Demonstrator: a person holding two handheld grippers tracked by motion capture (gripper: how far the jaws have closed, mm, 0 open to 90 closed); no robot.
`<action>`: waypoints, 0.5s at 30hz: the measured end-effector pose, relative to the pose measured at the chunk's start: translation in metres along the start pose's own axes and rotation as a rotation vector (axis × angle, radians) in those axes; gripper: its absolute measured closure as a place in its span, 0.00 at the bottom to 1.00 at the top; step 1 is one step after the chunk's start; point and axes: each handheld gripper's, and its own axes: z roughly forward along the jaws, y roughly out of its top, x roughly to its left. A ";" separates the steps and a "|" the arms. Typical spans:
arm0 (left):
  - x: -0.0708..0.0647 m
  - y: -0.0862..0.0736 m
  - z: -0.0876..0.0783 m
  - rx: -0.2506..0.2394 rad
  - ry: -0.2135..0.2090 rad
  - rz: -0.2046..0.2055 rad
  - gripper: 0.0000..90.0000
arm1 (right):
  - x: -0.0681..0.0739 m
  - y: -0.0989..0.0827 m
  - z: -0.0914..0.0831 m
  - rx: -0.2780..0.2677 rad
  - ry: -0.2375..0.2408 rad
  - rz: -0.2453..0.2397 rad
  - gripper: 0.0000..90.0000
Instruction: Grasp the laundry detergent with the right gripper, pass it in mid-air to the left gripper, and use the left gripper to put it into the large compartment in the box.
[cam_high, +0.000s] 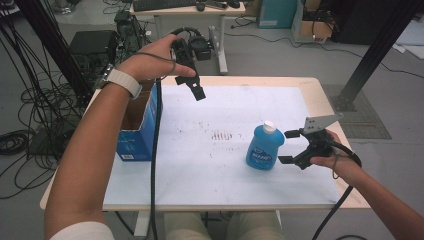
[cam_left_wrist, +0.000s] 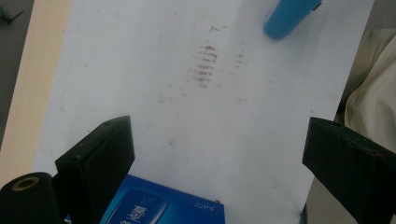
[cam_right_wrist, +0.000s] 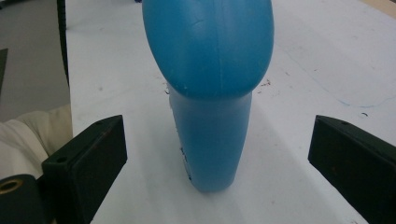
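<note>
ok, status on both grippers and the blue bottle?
Right gripper open beside blue bottle, not touching. Left gripper open, raised above blue box. Bottle upright. Nothing between.

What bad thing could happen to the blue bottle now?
The tall blue plastic bottle with a white cap stands upright between the right gripper's open jaws, not yet squeezed. If one jaw bumps it first, it might tip over onto the white table top. If the jaws close on its rounded, narrow side, it could slip or twist out. The cap might also leak if it falls.
</note>
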 end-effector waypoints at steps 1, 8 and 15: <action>0.000 -0.001 0.000 -0.007 0.003 0.002 0.10 | 0.000 0.000 0.000 0.000 0.000 0.000 0.05; 0.000 0.000 0.000 -0.001 0.001 -0.001 0.10 | 0.000 0.001 0.001 -0.003 0.002 -0.002 0.05; 0.001 -0.002 0.000 -0.006 0.002 -0.001 0.10 | -0.001 0.001 0.000 0.001 0.002 -0.008 0.05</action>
